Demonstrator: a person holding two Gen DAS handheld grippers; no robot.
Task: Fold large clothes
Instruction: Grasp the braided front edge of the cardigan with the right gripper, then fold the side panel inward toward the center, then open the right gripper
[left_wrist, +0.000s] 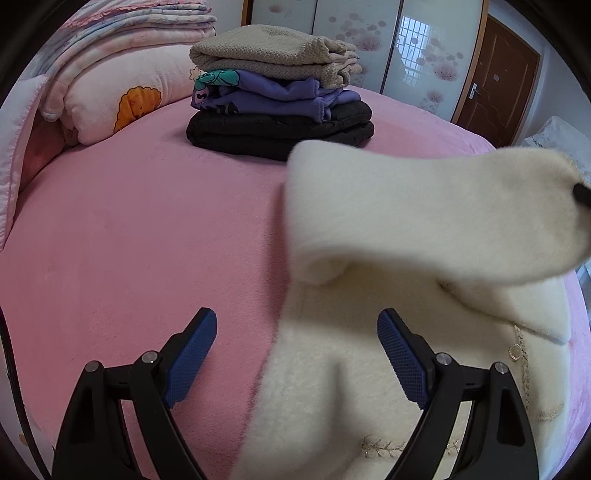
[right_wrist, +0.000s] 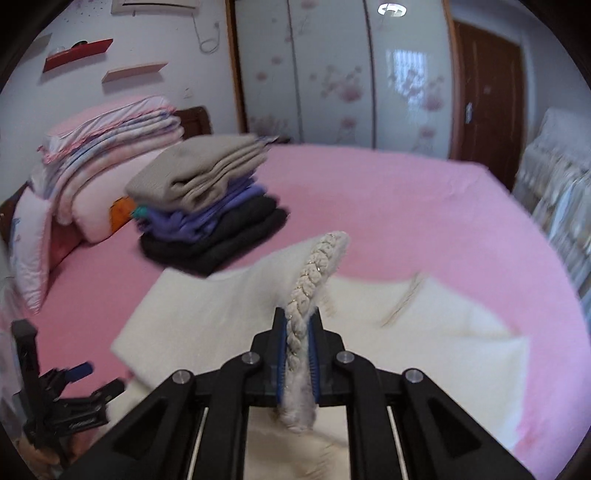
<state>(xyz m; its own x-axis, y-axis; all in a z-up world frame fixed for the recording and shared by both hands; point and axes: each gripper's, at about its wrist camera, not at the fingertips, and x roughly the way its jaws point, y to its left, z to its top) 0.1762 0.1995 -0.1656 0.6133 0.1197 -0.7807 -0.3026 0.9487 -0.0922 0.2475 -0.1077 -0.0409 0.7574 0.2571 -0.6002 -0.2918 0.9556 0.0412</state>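
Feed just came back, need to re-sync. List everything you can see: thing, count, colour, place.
fluffy coat: one, cream, spread on the near bed, braided trim edge lifted
bed sheet: one, pink, covering the bed
folded clothes stack: three, beige on purple on black, mid-bed
folded quilts: one pile, pink and pale blue, at the headboard
wardrobe: one, white floral sliding doors, far wall
door: one, brown, right of the wardrobe
left gripper: black, blue pads, open over the coat's edge
right gripper: black, shut on the trim
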